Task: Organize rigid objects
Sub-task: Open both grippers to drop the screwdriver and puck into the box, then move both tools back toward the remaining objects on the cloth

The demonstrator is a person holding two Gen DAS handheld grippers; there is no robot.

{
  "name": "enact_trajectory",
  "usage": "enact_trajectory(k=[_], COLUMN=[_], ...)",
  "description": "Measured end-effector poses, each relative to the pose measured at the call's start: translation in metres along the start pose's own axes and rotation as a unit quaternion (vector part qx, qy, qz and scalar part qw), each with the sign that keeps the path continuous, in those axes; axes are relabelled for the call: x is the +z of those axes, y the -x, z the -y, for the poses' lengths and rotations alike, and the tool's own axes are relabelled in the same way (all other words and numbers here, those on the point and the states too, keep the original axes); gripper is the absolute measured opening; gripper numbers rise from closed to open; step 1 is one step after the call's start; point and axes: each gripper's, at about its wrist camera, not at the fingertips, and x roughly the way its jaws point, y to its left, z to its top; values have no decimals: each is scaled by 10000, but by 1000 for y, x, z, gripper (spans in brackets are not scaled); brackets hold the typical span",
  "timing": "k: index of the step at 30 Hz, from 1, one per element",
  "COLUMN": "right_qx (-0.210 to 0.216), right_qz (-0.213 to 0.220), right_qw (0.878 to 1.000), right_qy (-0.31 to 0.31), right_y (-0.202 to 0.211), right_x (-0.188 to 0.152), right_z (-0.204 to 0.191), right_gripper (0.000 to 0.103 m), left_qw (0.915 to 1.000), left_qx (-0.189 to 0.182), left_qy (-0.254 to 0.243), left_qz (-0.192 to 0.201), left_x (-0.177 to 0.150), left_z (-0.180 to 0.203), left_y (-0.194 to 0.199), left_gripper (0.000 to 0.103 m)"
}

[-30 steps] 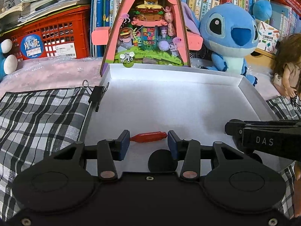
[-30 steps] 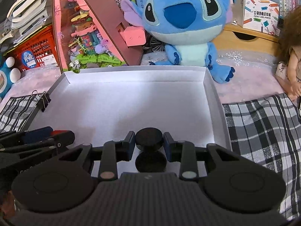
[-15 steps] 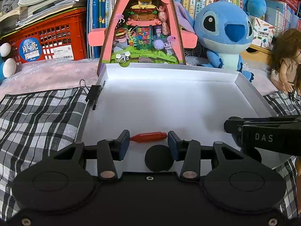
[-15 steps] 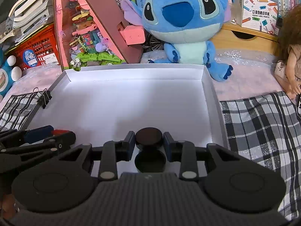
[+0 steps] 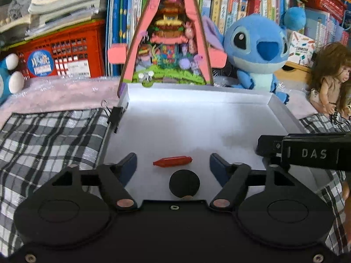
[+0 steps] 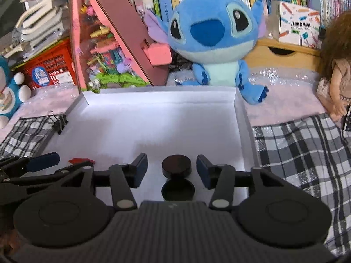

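The red piece (image 5: 172,161) lies flat on the floor of the white tray (image 5: 197,118), lengthwise between the pads of the left gripper (image 5: 173,164), and the black puck (image 6: 176,167) stands on the same floor inside the right gripper (image 6: 172,168). Both sets of jaws are opening: each already stands well apart, with white floor showing on either side of its object, so neither has hold of anything.

The piece is round-bodied and tapers at the ends. Its 3 o'clock tip is the nearer one to a pad, and any sideways drag while backing out could clip it and set it rolling.

The puck sits just ahead of the right gripper's body; pulling back low or tilting could nudge it.

In the left view the right gripper (image 5: 307,153) crosses at 3 o'clock, near the left one, so lifting together risks knocking them and jolting the tray.
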Motion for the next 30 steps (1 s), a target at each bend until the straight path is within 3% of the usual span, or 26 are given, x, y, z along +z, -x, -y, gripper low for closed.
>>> enact_trajectory(k=[4,9,30], right_qx=[53,220,362], right_qz=[203,380,854], right_qw=[9997,9986,9903], right_qy=[87,298,1033], right_y=[20,46,126], right_x=[-1,-15,-116], right_z=[0,-2,-6], right_gripper=[76,84,91], left_qw=[9998,9994,9969], left_qx=[-52,-227,-519], left_qy=[-114,-119,-337], left_qz=[168,231,487], left_x=[-3,-12,-113], left_z=[0,-3,4], left_y=[23,50,136], left_gripper=[83,84,87])
